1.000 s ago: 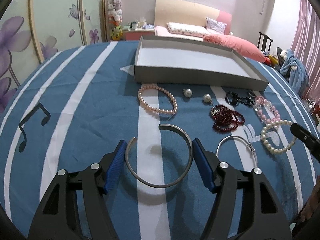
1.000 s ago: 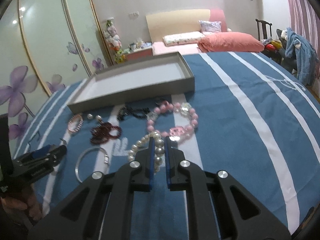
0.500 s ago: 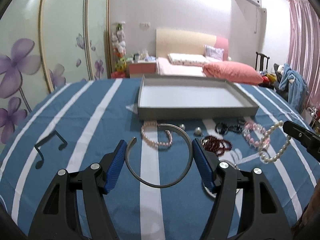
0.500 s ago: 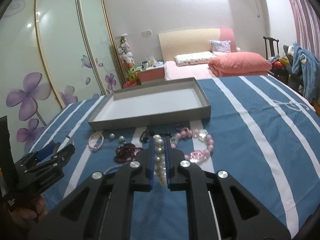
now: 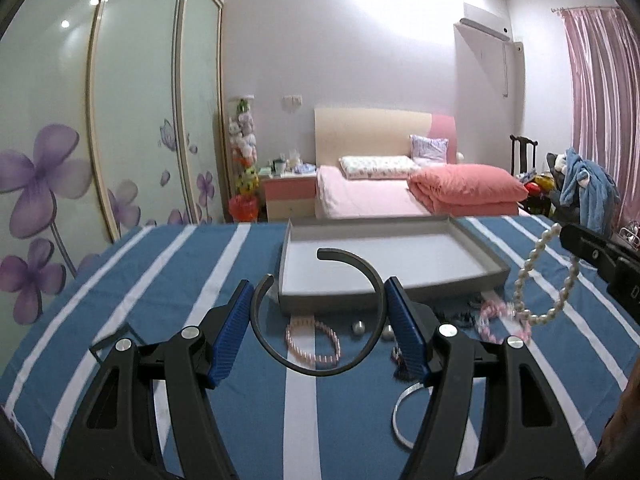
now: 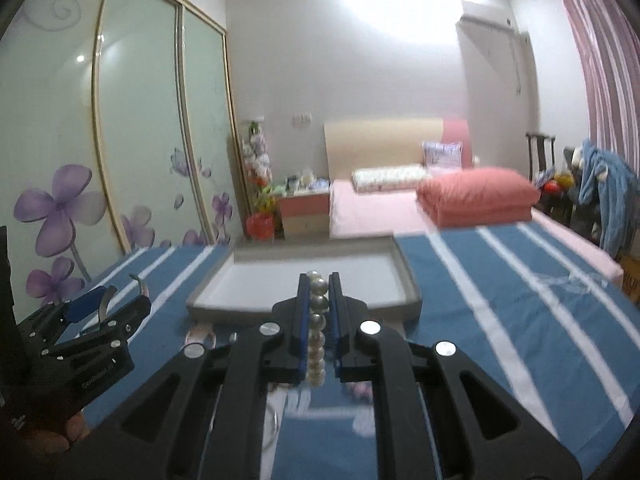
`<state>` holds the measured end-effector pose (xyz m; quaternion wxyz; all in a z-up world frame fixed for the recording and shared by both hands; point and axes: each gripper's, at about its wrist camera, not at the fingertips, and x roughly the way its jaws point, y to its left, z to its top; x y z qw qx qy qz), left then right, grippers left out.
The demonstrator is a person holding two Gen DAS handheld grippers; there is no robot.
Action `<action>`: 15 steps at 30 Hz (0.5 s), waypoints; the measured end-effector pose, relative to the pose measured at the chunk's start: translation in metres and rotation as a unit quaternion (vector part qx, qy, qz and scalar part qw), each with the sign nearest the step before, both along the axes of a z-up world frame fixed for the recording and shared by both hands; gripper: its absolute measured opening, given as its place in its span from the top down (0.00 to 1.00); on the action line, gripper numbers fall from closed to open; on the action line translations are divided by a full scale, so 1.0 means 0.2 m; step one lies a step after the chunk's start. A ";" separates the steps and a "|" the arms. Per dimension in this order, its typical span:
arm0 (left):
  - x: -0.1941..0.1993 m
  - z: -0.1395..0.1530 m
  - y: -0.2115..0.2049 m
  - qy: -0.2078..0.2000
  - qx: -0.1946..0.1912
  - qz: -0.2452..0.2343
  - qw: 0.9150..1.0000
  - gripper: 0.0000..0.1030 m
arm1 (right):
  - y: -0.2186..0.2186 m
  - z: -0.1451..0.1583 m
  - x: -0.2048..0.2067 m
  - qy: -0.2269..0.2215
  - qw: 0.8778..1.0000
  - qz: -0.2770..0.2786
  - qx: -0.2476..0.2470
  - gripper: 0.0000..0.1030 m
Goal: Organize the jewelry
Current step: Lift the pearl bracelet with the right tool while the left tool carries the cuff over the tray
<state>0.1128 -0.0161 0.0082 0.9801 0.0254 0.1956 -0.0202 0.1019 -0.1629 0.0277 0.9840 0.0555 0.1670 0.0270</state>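
**Two pieces lifted, tray still bare**

My left claw [image 5: 320, 320] is clamped on the open metal bangle [image 5: 316, 364], blue pads pressing its two sides, and holds it in the air. My right claw [image 6: 319, 300] is closed tight on the pearl bracelet [image 6: 317, 344]; the left view shows that strand hanging in a loop below it, clear of the cloth. Both pieces are lifted but neither is put away. The grey tray [image 5: 384, 300] lies straight ahead of both claws, and I see nothing in it, so by my reckoning the sorting has barely begun.

Left on the striped cloth [image 5: 168, 280], between my left claw and the tray: a pink bead bracelet [image 5: 314, 344] just under the bangle, two loose silver balls [image 5: 359, 327], and a pale pink crystal bracelet [image 5: 502, 318] off to the right, below the pearls. A thin silver bangle [image 5: 404, 416] lies close under my left claw's right finger. Dark beads sit partly hidden behind that finger; I cannot tell them apart.

Against a second ago, both pieces were down on the cloth in the same grips. Now both claws are higher and pointing more level, so the tray sits lower in view, and more of the room shows.
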 end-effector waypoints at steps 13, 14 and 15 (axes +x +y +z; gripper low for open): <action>0.33 0.09 -0.02 -0.025 0.000 0.014 1.000 0.35 | -0.01 0.10 0.31 -0.037 0.999 -0.015 -0.013 0.90; 0.36 0.09 -0.02 -0.025 0.002 0.015 1.000 0.35 | -0.02 0.09 0.36 -0.034 0.999 -0.016 -0.011 0.90; 0.40 0.08 -0.03 -0.025 0.004 0.015 1.000 0.35 | -0.03 0.08 0.40 -0.030 0.999 -0.018 -0.009 0.90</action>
